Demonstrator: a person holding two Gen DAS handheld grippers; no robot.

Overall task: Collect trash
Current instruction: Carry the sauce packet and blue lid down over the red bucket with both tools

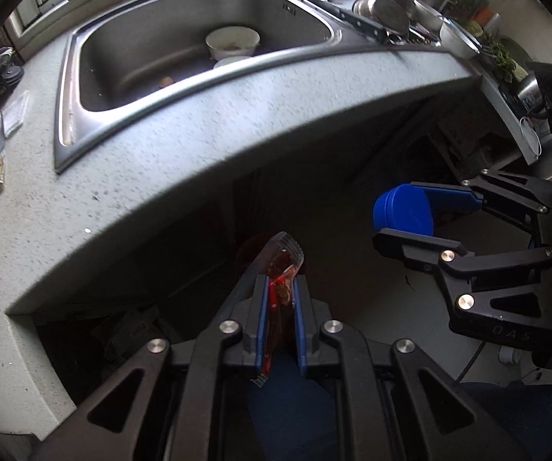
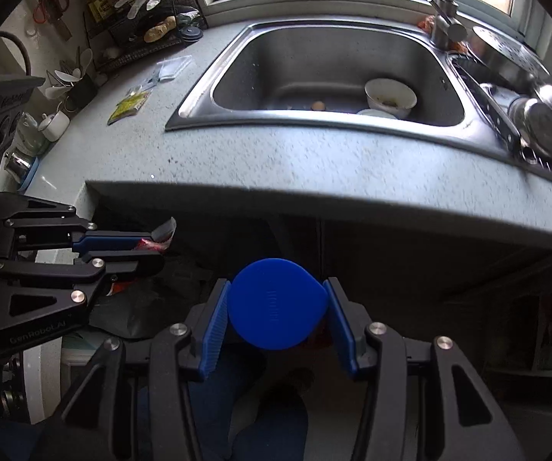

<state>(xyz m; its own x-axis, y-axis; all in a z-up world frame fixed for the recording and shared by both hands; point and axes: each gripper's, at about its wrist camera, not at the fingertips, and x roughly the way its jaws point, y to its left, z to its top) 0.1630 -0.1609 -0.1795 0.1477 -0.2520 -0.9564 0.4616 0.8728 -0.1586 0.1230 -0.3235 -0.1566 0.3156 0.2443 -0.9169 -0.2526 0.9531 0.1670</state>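
Observation:
My left gripper (image 1: 280,288) is shut on a red and clear plastic wrapper (image 1: 281,269) whose serrated end sticks out past the pads. It hangs in front of the counter edge, above the dark space below. My right gripper (image 2: 278,307) is shut on a round blue lid (image 2: 278,303), gripped across its width. From the left wrist view the right gripper (image 1: 403,215) holds the blue lid (image 1: 404,209) to the right. In the right wrist view the left gripper (image 2: 153,246) shows at the left with the wrapper (image 2: 157,240) in it. A yellow packet (image 2: 128,105) lies on the counter.
The speckled grey counter (image 1: 207,146) carries a steel sink (image 1: 153,42) with a dirty bowl (image 1: 231,40) inside. Pots and pans (image 1: 387,11) crowd the right side, a wire rack (image 2: 137,34) the far left corner. A dark bag (image 2: 133,315) sits below the counter.

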